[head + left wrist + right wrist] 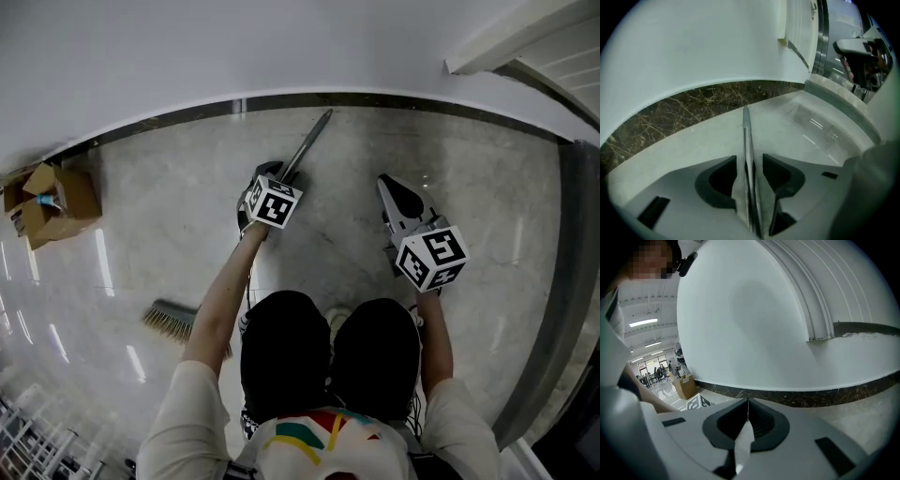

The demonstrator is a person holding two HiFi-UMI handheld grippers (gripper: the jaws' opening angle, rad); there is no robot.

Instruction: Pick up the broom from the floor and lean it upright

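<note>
The broom lies flat on the pale stone floor. Its bristle head (pixel 173 321) is at the lower left of the head view and its grey handle (pixel 309 142) runs up towards the wall. My left gripper (pixel 274 174) is down over the handle, pointing steeply at the floor. In the left gripper view the handle (pixel 746 131) runs straight out between the jaws of the left gripper (pixel 749 161); they stand open, with thin gaps on both sides of it. My right gripper (pixel 388 185) hovers to the right of the handle, shut and empty. In its own view the right gripper (pixel 747 404) faces the wall.
A white wall with a dark stone skirting (pixel 375 97) runs along the far edge of the floor. A cardboard box (pixel 52 202) sits at the left by the wall. A metal rack (pixel 28 441) is at the lower left and a glass frame (pixel 562 281) at the right.
</note>
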